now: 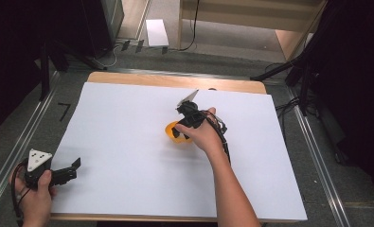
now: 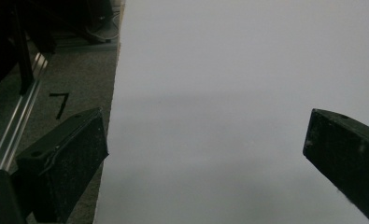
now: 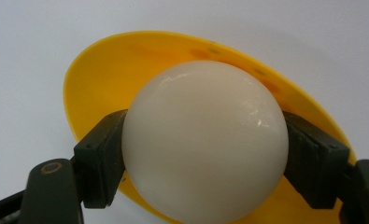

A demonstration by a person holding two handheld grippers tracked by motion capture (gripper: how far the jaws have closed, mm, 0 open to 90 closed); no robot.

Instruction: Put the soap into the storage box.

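A yellow bowl [image 1: 171, 133] sits near the middle of the white table sheet [image 1: 128, 142]. My right gripper [image 1: 183, 126] hangs over it, shut on a glossy white ball [image 3: 204, 140]. In the right gripper view the ball sits squeezed between the two black jaws, just above the yellow bowl [image 3: 102, 79]. My left gripper [image 1: 70, 169] rests at the sheet's front left corner, open and empty. In the left gripper view its jaws stand wide apart over the white sheet [image 2: 229, 93], the left one over the sheet's edge.
The wooden table edge [image 1: 175, 79] shows beyond the sheet. Grey carpet [image 2: 70, 84] with a black tape mark [image 1: 64, 110] lies to the left, beside a metal rail [image 1: 23, 137]. Black stands and cables [image 1: 289, 71] flank the table's far corners.
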